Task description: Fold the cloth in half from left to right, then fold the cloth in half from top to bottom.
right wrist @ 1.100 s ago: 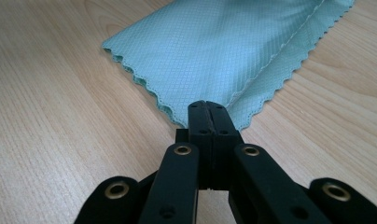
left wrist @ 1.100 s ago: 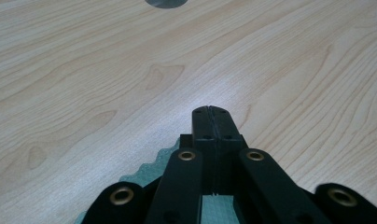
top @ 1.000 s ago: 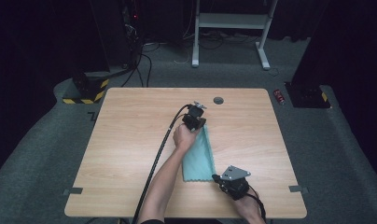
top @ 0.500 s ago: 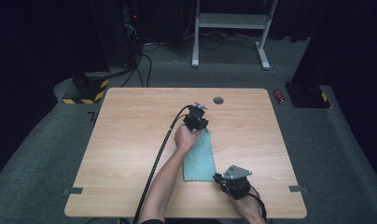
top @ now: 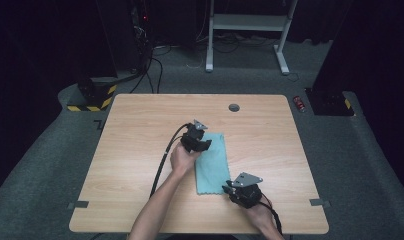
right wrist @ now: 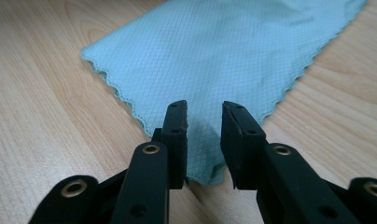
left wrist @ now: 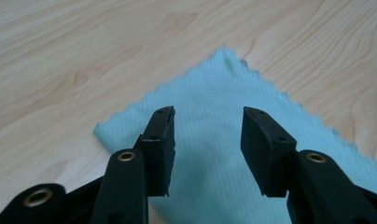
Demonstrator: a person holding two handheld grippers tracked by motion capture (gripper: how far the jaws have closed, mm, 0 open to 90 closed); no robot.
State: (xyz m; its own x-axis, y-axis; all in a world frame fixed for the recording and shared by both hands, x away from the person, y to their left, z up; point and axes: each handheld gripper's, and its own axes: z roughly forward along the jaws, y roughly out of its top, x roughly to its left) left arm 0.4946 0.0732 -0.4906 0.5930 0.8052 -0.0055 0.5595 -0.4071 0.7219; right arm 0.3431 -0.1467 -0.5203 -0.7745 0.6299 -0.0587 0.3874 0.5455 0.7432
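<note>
A light blue cloth with zigzag edges lies flat on the wooden table, right of centre. My left gripper hovers over its far left corner. In the left gripper view it is open, jaws wide apart above the cloth and holding nothing. My right gripper sits at the cloth's near right corner. In the right gripper view it is open with a narrower gap, and the cloth's corner lies on the table between the jaws.
A round grommet hole sits near the table's far edge. The left gripper's black cable runs across the table toward the near edge. On the floor beyond are a small red object, a white stand and cables.
My left gripper has drawn slightly toward the near left, onto the cloth's far left corner. The right gripper has edged a little left. The cloth lies as before.
</note>
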